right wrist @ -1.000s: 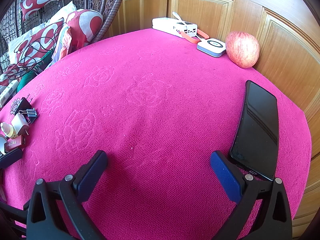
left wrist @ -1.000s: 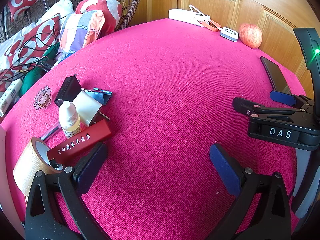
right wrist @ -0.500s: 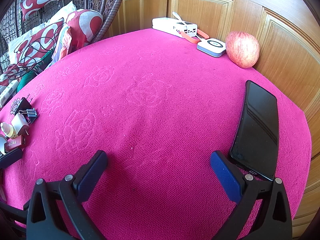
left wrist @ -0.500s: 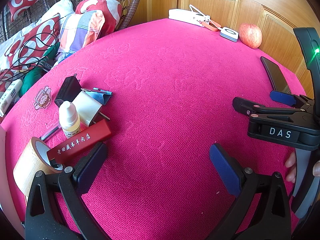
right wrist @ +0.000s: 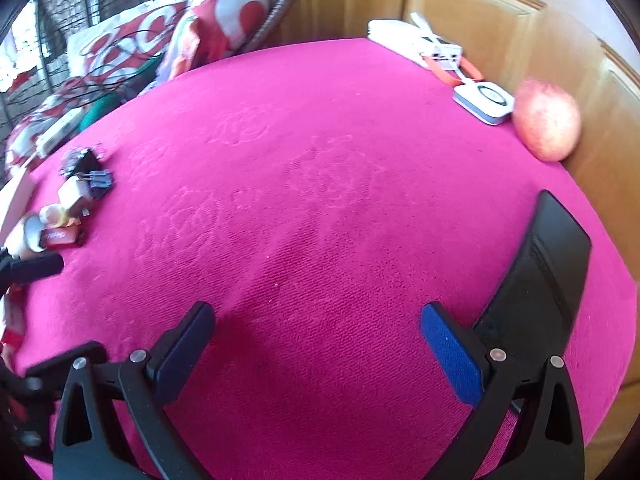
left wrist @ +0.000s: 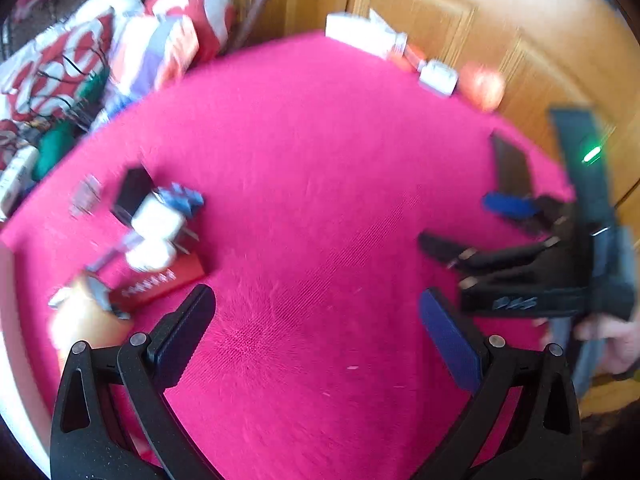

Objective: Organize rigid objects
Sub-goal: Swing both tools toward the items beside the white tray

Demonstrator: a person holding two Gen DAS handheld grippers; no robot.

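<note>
On the pink tablecloth (left wrist: 320, 168) a blurred cluster lies at the left: red box (left wrist: 160, 284), white dropper bottle (left wrist: 152, 254), white charger block (left wrist: 158, 218), black clip (left wrist: 134, 192), blue binder clip (left wrist: 184, 198) and tape roll (left wrist: 80, 320). My left gripper (left wrist: 316, 336) is open and empty, its left finger just right of the red box. My right gripper (right wrist: 316, 340) is open over bare cloth; a black phone (right wrist: 540, 272) lies beside its right finger. The cluster appears far left in the right wrist view, with the red box (right wrist: 60, 237).
Along the far right edge sit an apple (right wrist: 546, 120), a small white device (right wrist: 484, 100) and a white power bank (right wrist: 416, 40) against wooden panels. Cushions (right wrist: 140, 36) and a wicker chair stand beyond the table's left side. A hand (left wrist: 608, 336) holds the right gripper (left wrist: 468, 224).
The right gripper has swung left, so the phone and apple shifted right in its view and the cluster came further in. The left view has gone blurry from motion.
</note>
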